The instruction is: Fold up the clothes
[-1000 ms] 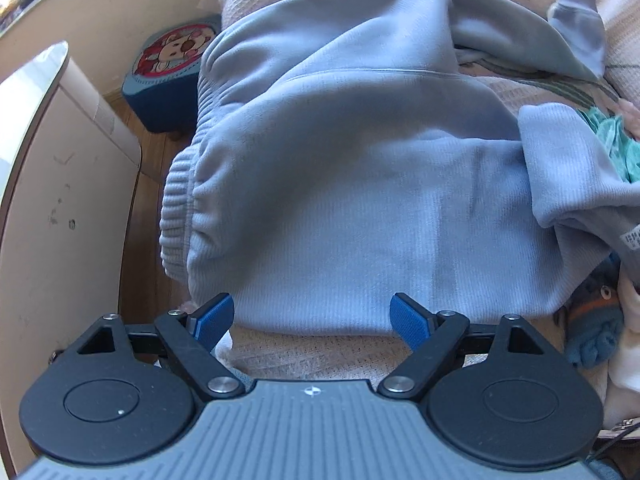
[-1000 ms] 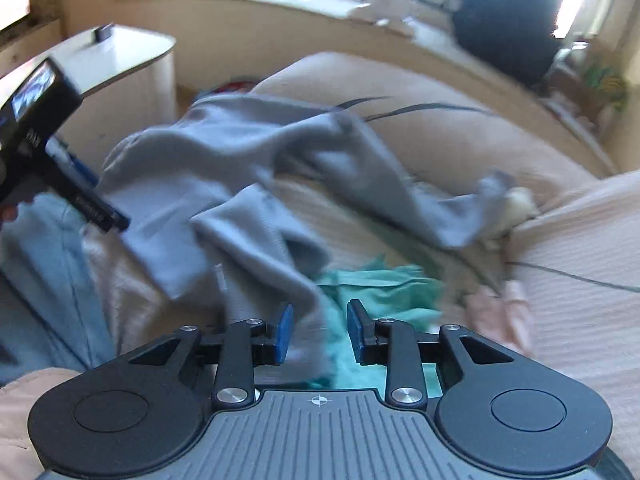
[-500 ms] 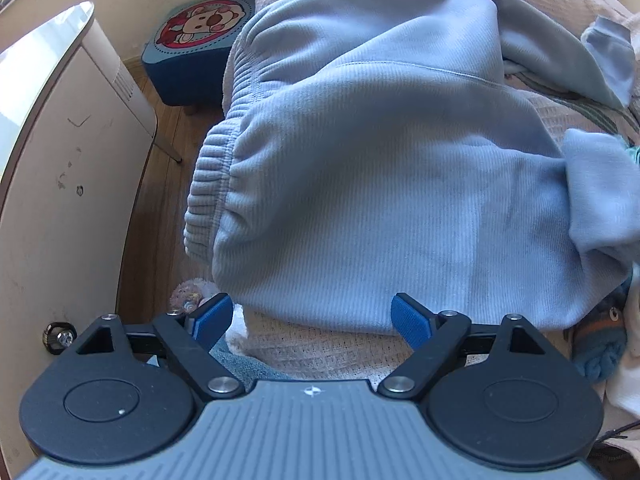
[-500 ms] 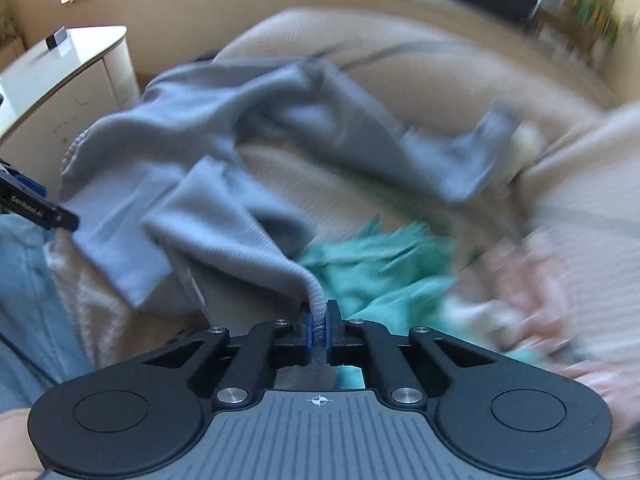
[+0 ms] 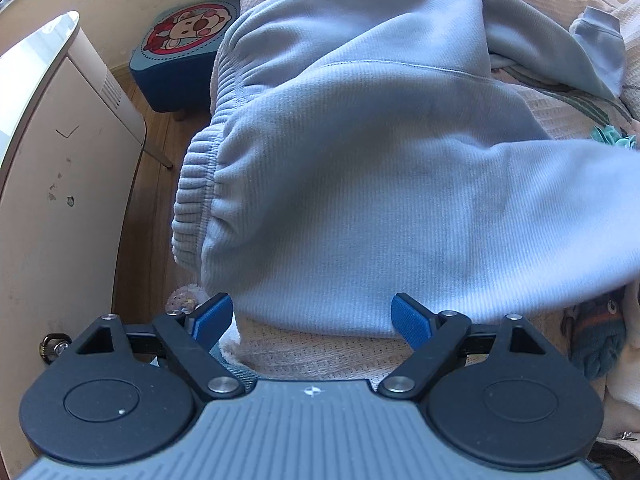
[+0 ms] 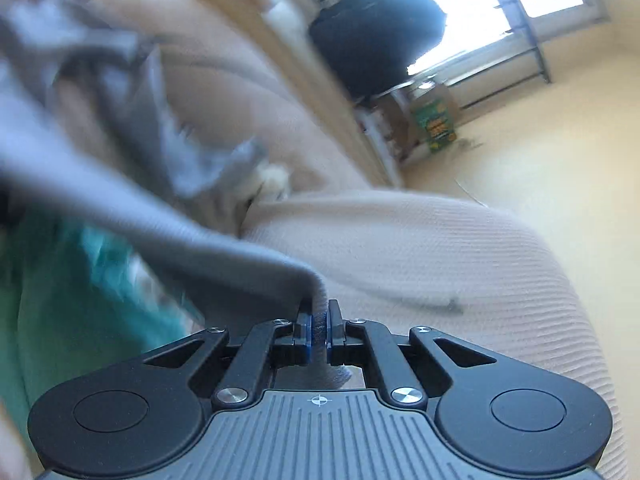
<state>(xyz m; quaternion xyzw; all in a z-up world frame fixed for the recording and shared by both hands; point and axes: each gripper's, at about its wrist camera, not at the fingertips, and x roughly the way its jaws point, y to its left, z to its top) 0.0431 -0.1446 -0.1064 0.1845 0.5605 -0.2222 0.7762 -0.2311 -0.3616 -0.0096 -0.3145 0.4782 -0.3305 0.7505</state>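
A light blue sweatshirt point(image 5: 360, 168) lies spread on a cream knitted bed cover point(image 5: 304, 354), its ribbed hem point(image 5: 196, 200) hanging toward the bed's left edge. My left gripper point(image 5: 312, 318) hovers open just above the sweatshirt's near edge, nothing between its blue pads. One sleeve is stretched out to the right, blurred. In the right wrist view my right gripper point(image 6: 318, 330) is shut on the end of that sleeve point(image 6: 208, 240), which runs taut from the jaws up to the left. A teal garment point(image 6: 80, 300) lies beneath the lifted sleeve.
A white cabinet point(image 5: 48, 160) stands left of the bed, with a blue cartoon-print stool point(image 5: 180, 52) on the wooden floor behind it. A blue-orange soft toy point(image 5: 596, 336) lies at the right. A dark rounded shape point(image 6: 376, 36) sits before a bright window.
My right gripper closed on the sweatshirt sleeve, then lifted and swung it right, tilting upward. The sleeve now stretches out across the left view. The left gripper barely moved.
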